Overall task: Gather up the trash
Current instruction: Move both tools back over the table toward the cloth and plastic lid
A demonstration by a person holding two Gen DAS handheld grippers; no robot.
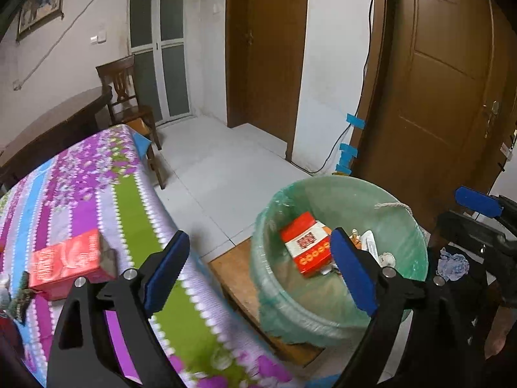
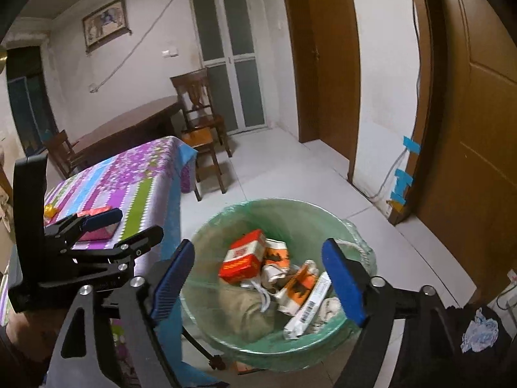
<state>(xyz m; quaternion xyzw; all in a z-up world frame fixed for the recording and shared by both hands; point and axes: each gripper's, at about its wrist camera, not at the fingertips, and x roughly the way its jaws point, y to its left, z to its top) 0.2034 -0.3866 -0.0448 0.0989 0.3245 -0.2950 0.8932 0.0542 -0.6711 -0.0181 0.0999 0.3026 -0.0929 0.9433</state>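
Left gripper (image 1: 260, 258): spread wide, blue pads apart, nothing between them; it hangs over the gap between the table and the bin.
Right gripper (image 2: 258, 276): also spread wide and holding nothing, right above the bin's mouth.
Bin (image 2: 226, 336): round, lined with a green bag, standing on a low wooden stool (image 1: 236, 274) just beside the table.
Trash in bin: a red-and-white carton (image 2: 242, 257) with gold marks that are too blurred to read; orange-and-white packs (image 2: 299, 286) showing a black animal figure; a white wrapper with a barcode (image 2: 308, 307); crumpled paper and some brownish material below.
Trash on table: a red box (image 1: 66, 263) lies on the flowered tablecloth (image 1: 135, 213), left of the left gripper; its print cannot be read. A small yellow thing (image 2: 50, 210) lies near it.
Around: brown wooden doors (image 1: 446, 90), a wooden chair (image 2: 200, 110), a framed picture (image 2: 105, 22) on the wall, blue tape pieces (image 2: 404, 174) holding a cable by the door frame.
In the way: the right gripper's right finger covers part of the bin's rim.
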